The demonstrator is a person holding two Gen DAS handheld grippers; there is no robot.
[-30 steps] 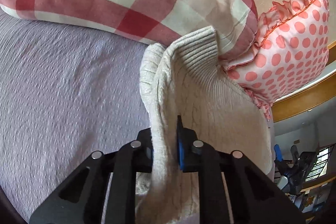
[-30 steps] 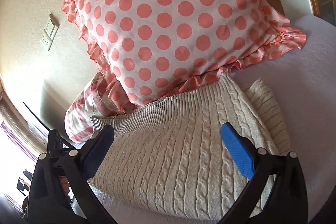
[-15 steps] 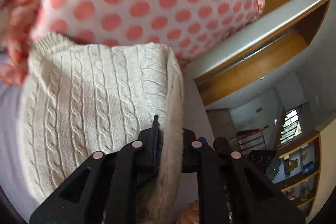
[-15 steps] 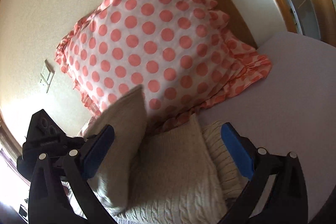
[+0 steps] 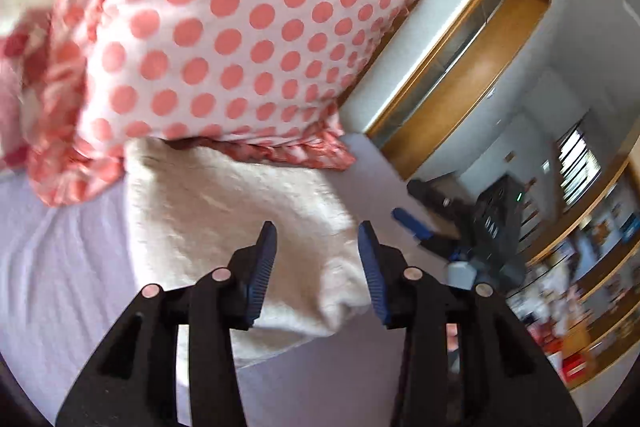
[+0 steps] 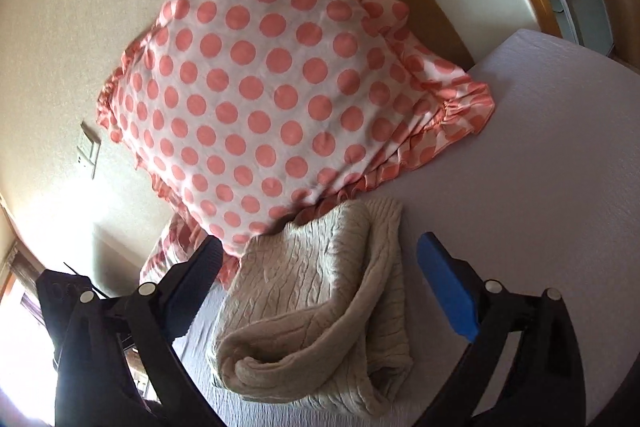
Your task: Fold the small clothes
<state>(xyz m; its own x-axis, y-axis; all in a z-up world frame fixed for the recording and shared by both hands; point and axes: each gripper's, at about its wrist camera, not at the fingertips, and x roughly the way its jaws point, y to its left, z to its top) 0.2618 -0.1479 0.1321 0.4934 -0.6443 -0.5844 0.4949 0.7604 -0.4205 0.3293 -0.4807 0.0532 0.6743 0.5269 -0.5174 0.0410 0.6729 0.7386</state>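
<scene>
A cream cable-knit sweater (image 6: 316, 311) lies folded in a loose bundle on the lilac bed sheet (image 6: 540, 187), its far edge tucked under the polka-dot pillow (image 6: 256, 95). It also shows in the left wrist view (image 5: 224, 219). My left gripper (image 5: 318, 267) is open and empty, just above the sweater's near edge. My right gripper (image 6: 320, 291) is wide open and empty, hovering over the sweater. The right gripper's body also shows in the left wrist view (image 5: 460, 227).
The polka-dot pillow (image 5: 224, 27) leans against the wall at the bed head, with a red check pillow (image 5: 16, 75) beside it. A wooden frame (image 5: 472, 39) and shelves (image 5: 580, 287) lie beyond the bed's edge. A wall socket (image 6: 89, 151) is on the cream wall.
My left gripper carried the sweater's edge over to the right, folding it, then opened and let go. The sweater now lies as a folded bundle. The right gripper stayed open.
</scene>
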